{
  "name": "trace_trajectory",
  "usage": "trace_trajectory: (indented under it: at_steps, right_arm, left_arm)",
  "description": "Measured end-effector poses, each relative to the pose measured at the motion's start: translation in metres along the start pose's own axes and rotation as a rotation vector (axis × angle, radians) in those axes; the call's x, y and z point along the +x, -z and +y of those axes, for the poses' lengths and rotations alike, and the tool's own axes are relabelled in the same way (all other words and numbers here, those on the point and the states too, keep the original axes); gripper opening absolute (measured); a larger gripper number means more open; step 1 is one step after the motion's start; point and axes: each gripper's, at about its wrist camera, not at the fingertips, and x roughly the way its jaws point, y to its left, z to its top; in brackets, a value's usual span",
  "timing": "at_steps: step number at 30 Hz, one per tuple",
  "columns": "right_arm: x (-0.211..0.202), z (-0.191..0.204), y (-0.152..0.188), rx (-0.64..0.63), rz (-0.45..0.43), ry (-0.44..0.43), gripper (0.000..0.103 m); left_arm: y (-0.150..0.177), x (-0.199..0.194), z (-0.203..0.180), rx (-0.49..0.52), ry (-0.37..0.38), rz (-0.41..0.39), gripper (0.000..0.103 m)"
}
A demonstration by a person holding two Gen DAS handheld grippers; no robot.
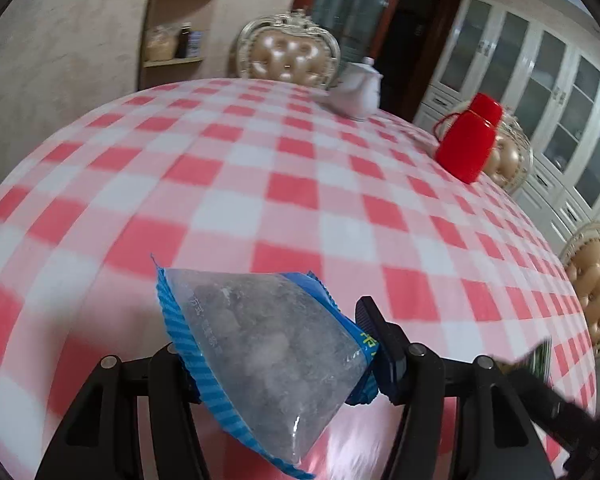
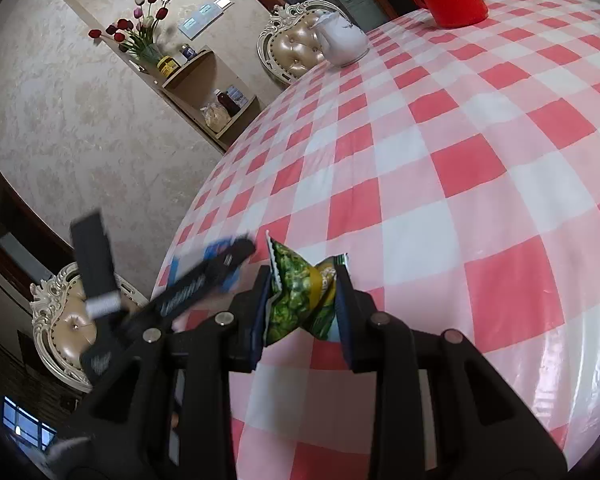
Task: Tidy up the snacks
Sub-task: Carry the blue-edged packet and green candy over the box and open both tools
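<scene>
Between the pads of the left gripper (image 1: 284, 364) sits a clear snack packet with blue crimped edges (image 1: 260, 344), clamped across its width and carried above the red-and-white checked tablecloth (image 1: 260, 184). The film bulges forward of the fingers and looks soft and light; lumpy pieces show dimly through it, too blurred to name. Such a packet will likely crackle and slide under pressure, so the flat crimped seam is the surer place to hold.

In the right wrist view, the right gripper (image 2: 302, 300) stands narrow, pinching a small green snack bag (image 2: 296, 300) at its waist so the foil crumples into a bow shape. That bag too seems light and springy; its contents may crush if squeezed harder. It hangs clear of the cloth just ahead of the fingertips.

Well beyond both claws stand a white teapot (image 1: 358, 88) and a red thermos jug (image 1: 468, 138). No container for the snacks is in view.
</scene>
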Motion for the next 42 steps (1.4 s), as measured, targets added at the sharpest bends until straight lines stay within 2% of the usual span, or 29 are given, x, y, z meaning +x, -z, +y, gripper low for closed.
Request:
trace_trajectory:
  at_steps: [4, 11, 15, 17, 21, 28, 31, 36, 42]
  right_arm:
    - [-0.004, -0.006, 0.000, 0.005, -0.019, 0.000, 0.034]
    - [0.008, 0.009, 0.013, -0.037, 0.044, -0.073, 0.034]
    - [0.009, 0.034, 0.028, -0.087, 0.066, -0.139, 0.034]
    - [0.010, 0.049, 0.038, -0.129, 0.081, -0.165, 0.034]
    - [0.018, 0.087, 0.065, -0.219, 0.148, -0.274, 0.034]
    - [0.024, 0.167, 0.126, -0.498, 0.273, -0.452, 0.034]
    - [0.027, 0.193, 0.155, -0.583, 0.313, -0.489, 0.034]
    - [0.029, 0.224, 0.185, -0.629, 0.383, -0.594, 0.034]
    - [0.029, 0.249, 0.226, -0.743, 0.469, -0.631, 0.034]
  left_arm:
    - [0.022, -0.028, 0.009, -0.023, -0.054, -0.043, 0.062]
    - [0.063, -0.093, 0.027, -0.059, -0.076, -0.141, 0.062]
    - [0.088, -0.126, 0.051, -0.089, -0.080, -0.129, 0.062]
    - [0.097, -0.143, 0.060, -0.079, -0.115, -0.128, 0.062]
    - [0.113, -0.182, 0.082, -0.068, -0.162, -0.149, 0.062]
    - [0.142, -0.232, 0.143, -0.133, -0.279, -0.164, 0.062]
    - [0.153, -0.247, 0.163, -0.144, -0.332, -0.174, 0.062]
    - [0.171, -0.265, 0.192, -0.169, -0.392, -0.159, 0.062]
    - [0.193, -0.281, 0.225, -0.210, -0.464, -0.128, 0.062]
